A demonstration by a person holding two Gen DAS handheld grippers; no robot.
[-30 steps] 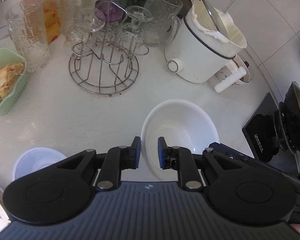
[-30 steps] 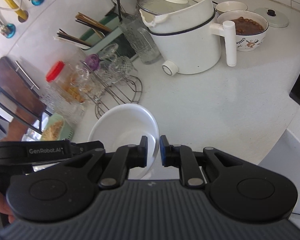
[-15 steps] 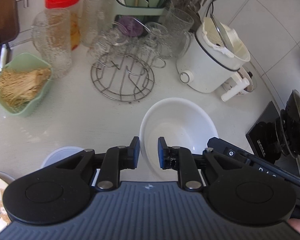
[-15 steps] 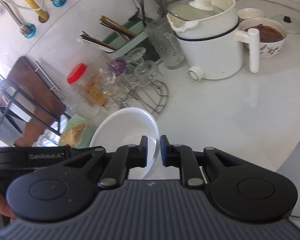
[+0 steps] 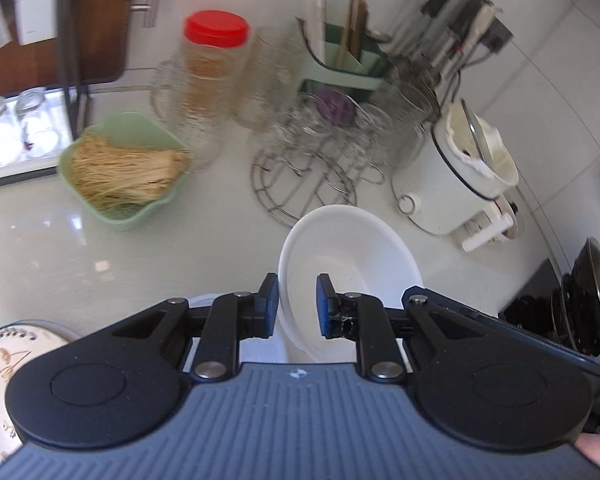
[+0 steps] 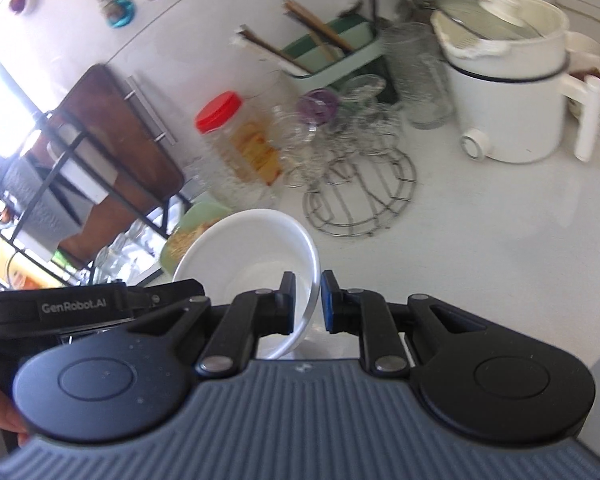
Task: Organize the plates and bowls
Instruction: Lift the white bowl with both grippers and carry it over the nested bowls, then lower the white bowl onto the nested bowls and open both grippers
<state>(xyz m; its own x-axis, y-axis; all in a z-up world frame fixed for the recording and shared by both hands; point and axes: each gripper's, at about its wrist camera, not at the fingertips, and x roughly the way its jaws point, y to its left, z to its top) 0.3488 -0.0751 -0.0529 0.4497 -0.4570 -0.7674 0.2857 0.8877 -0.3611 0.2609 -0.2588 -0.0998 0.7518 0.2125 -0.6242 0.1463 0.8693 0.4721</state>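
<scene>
A large white bowl is held above the white counter by both grippers. My left gripper is shut on the bowl's near left rim. My right gripper is shut on the bowl's right rim. A second white bowl sits on the counter under the left fingers, mostly hidden. A patterned plate lies at the lower left edge of the left wrist view.
A green dish of noodles, a red-lidded jar, glasses on a wire rack, a utensil holder and a white cooker stand on the counter. A black stove with a pan is at the right.
Both grippers have lifted the white bowl and carried it left and back from the cooker, toward the smaller bowl and patterned plate. The grip on the rim is unchanged.
</scene>
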